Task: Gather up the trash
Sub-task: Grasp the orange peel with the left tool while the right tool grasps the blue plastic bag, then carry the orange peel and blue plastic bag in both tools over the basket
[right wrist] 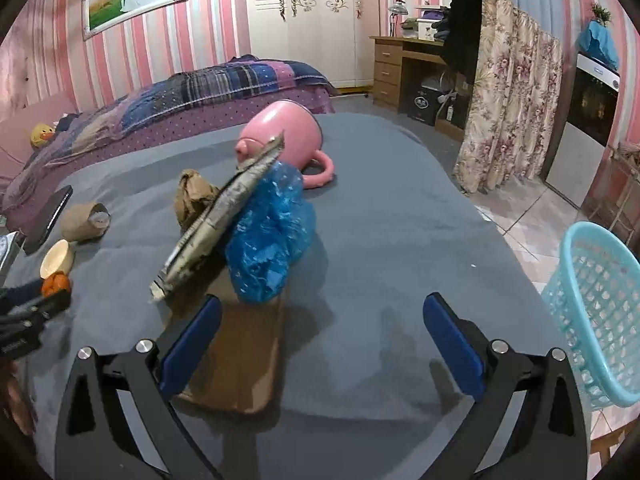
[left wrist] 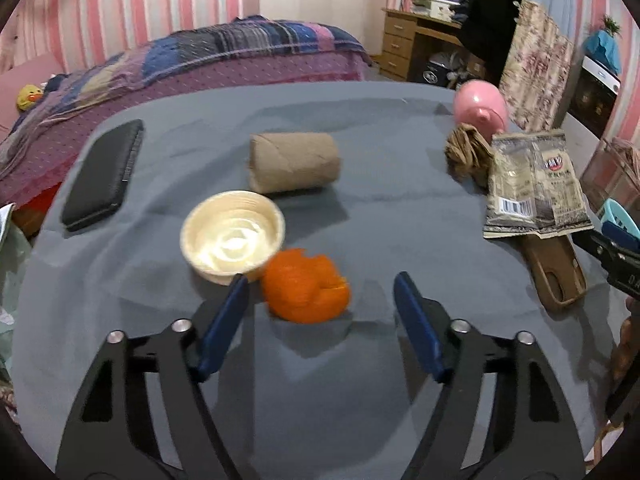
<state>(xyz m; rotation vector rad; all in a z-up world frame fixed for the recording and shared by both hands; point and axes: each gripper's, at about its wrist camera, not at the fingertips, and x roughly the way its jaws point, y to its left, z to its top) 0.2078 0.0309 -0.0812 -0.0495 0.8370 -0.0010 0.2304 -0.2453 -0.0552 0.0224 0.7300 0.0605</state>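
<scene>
An orange peel (left wrist: 306, 286) lies on the grey table (left wrist: 380, 80), just ahead of my open left gripper (left wrist: 320, 286) and nearer its left finger. In the right wrist view, my open, empty right gripper (right wrist: 322, 308) hovers over the table (right wrist: 400, 220) near a brown phone case (right wrist: 236, 356). Ahead of it a blue plastic bag (right wrist: 272, 236), an empty snack packet (right wrist: 220, 216) and crumpled brown paper (right wrist: 194, 196) lie together. The packet (left wrist: 534, 184) and paper (left wrist: 466, 154) also show in the left wrist view.
A cream bowl (left wrist: 232, 234), a brown paper roll (left wrist: 294, 162), a black case (left wrist: 104, 174) and a pink mug (right wrist: 282, 136) are on the table. A light blue mesh basket (right wrist: 600, 312) stands on the floor at the table's right edge. A bed lies behind.
</scene>
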